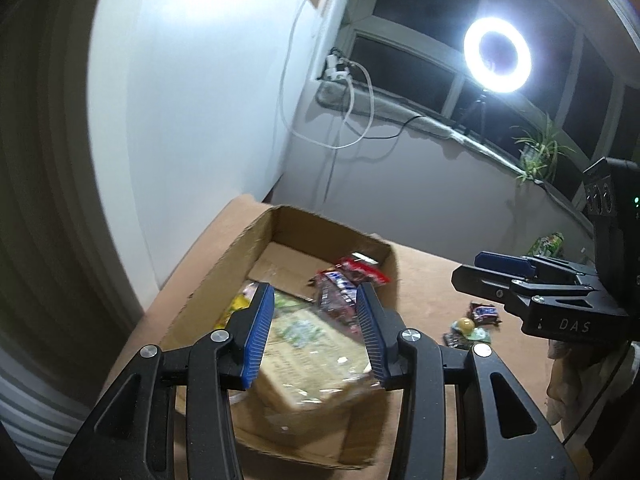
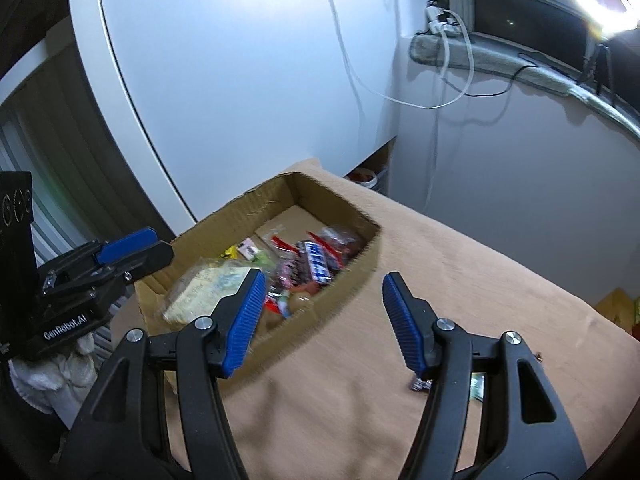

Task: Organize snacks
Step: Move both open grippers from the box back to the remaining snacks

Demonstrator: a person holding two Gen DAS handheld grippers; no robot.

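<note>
The left gripper [image 1: 316, 332] is seen with its jaws parted, and nothing is pressed between the blue pads [image 1: 260, 336]; a pale cellophane pack [image 1: 316, 356] is viewed through the gap, lying below in the box [image 1: 224, 276]. The right gripper [image 2: 322, 320] is likewise held with jaws apart and nothing clamped; only the box edge and the tan cloth [image 2: 460, 272] are seen between its pads [image 2: 402, 324].

The cardboard box is set on the cloth-covered table, near the white wall [image 1: 192, 112]. Inside it, the pale pack is laid at the near end, with red and dark wrappers [image 2: 316, 260] heaped beside it toward the far right corner and a yellow packet [image 1: 234, 308] against the left wall.

On the cloth to the right of the box, a few snacks [image 1: 468, 328] are left loose: a dark bar, a small yellow ball and a green wrapper, well apart from the box. A green bag [image 1: 548, 242] is seen farther back, partly hidden by the right gripper.

A lit ring lamp [image 1: 498, 54] is stood on the sill before dark windows, beside a plant [image 1: 536, 152].
</note>
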